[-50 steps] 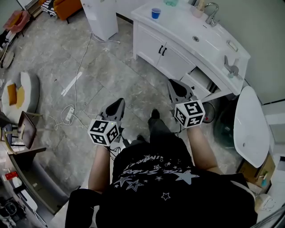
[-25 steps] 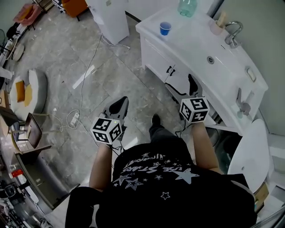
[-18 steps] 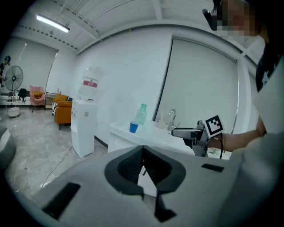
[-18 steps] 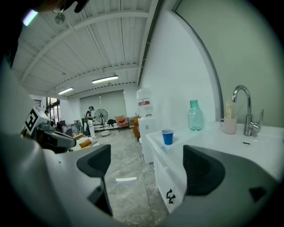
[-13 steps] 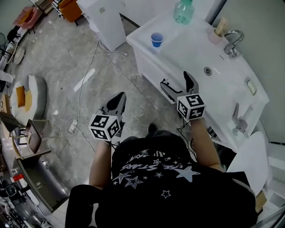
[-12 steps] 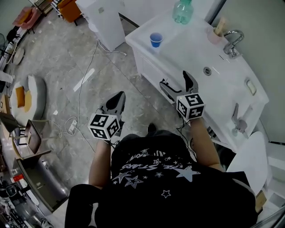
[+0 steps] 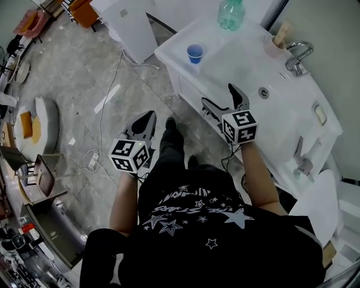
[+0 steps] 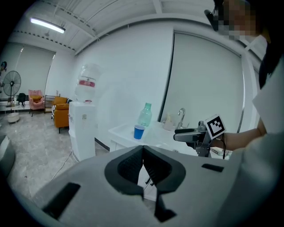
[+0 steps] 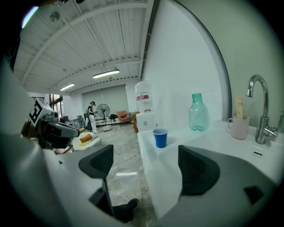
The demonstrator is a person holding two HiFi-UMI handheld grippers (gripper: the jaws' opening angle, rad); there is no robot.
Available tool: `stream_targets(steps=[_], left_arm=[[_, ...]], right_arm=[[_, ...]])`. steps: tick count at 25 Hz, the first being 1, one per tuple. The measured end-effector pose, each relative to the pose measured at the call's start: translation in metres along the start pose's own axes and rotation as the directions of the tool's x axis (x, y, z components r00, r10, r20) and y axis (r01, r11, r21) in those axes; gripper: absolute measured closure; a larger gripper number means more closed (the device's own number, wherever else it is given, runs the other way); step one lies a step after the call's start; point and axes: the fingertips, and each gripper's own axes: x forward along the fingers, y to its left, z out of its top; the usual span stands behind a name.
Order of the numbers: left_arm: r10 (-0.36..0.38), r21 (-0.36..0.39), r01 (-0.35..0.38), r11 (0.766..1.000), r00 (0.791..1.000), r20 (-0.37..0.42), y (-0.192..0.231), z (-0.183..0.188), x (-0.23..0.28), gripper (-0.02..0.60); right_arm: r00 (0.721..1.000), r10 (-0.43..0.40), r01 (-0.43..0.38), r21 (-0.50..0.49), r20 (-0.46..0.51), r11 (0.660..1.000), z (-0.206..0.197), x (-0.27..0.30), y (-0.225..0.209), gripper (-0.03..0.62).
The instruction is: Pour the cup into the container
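Observation:
A small blue cup [image 7: 195, 53] stands upright near the left end of the white vanity counter [image 7: 169, 52]; it also shows as the cup [image 9: 160, 138] and the cup [image 8: 139, 131]. Behind it is a green-tinted bottle [image 7: 230, 14]. My right gripper [image 7: 220, 97] hovers at the counter's front edge, well short of the cup. Its jaws are open with nothing between them and have just been closing a little; the right gripper [image 9: 144, 170] looks along the counter toward the cup. My left gripper [image 7: 147, 119] is over the floor, shut and empty, as the left gripper [image 8: 143, 153] view confirms.
The sink basin [image 7: 253, 62] with its faucet [image 7: 297, 52] lies right of the cup, with a pink mug [image 7: 274, 44] beside the faucet. A water dispenser [image 7: 130, 25] stands left of the vanity. Cables [image 7: 98, 121] trail on the tiled floor.
Both grippers have moved forward toward the vanity as the person stepped closer. The right gripper now reaches the counter's front edge; the left stays over the floor.

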Motion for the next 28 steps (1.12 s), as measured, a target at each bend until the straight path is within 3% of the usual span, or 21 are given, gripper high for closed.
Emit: stream_targets(steps=[5,16,28], left_arm=[[-0.008,0.002,0.008,1.000,1.000,0.005,0.030,0.015,0.029,0.569],[-0.098,0.003,0.098,0.995,0.995,-0.002,0.085,0.057,0.127,0.569],[-0.168,0.021,0.170,0.985,0.982,-0.086,0.112,0.077,0.197,0.569]], right_arm=[[0.999,-0.014,0.014,0.006,-0.032,1.000,0.006,0.033,-0.014,0.148],[0.996,-0.026,0.023,-0.033,-0.086,0.999,0.019,0.113,-0.051,0.155],[0.983,0.060,-0.083,-0.128,-0.174,0.988,0.006,0.178,-0.062,0.177]])
